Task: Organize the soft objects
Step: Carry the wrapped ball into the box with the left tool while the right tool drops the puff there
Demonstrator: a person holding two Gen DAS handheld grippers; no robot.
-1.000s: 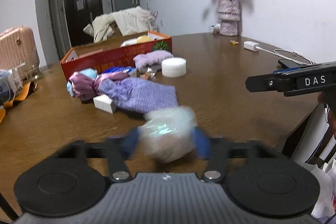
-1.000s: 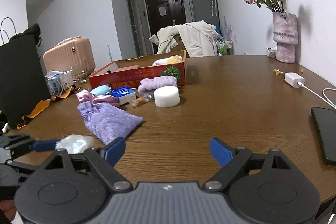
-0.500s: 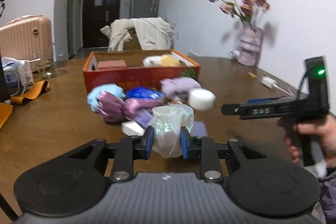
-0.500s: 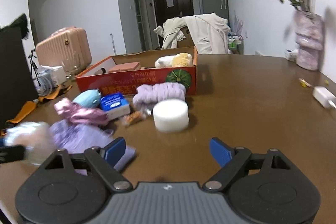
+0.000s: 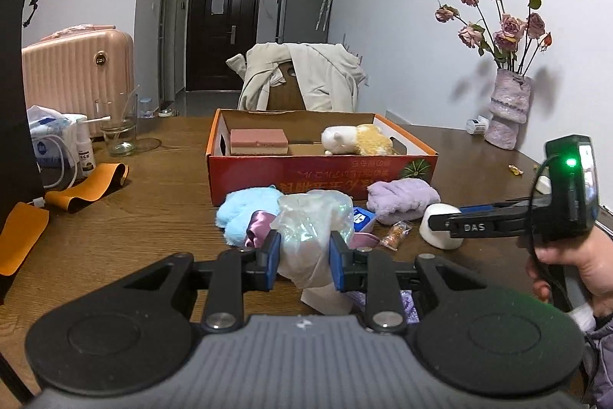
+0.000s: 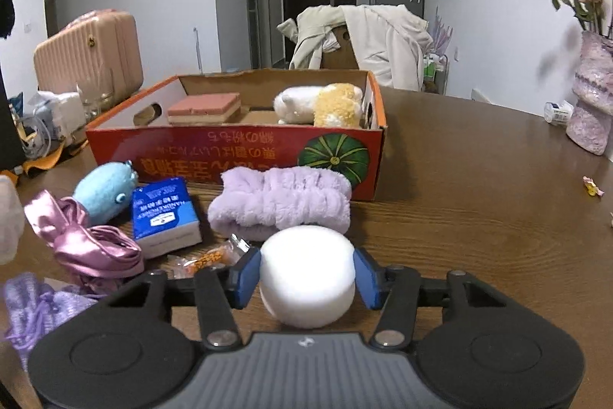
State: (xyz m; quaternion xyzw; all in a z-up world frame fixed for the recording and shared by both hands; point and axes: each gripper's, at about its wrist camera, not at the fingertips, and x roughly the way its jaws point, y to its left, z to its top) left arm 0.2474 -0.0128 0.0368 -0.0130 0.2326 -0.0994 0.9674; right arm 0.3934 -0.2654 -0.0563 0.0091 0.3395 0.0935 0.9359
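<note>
The left gripper (image 5: 304,261) is clamped narrowly on one crinkled plastic bag (image 5: 312,229); the right gripper (image 6: 306,276), jaws just closing, has one white foam cylinder (image 6: 306,278) between its blue pads. At twelve o'clock one red cardboard box (image 6: 237,156) holds one pink sponge (image 6: 205,108) and one plush toy (image 6: 320,104). On the table (image 6: 479,217) before it lie one lilac headband (image 6: 281,204), one blue plush (image 6: 103,190) and one blue packet (image 6: 164,213); "DAS" marks the right gripper's finger.

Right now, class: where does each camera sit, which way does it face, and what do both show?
Left wrist: behind the left gripper holding a crinkled clear plastic bag; faces the box; shows a hand.
Right wrist: behind the right gripper around a white foam cylinder; no body.
Shared: orange cardboard box.
</note>
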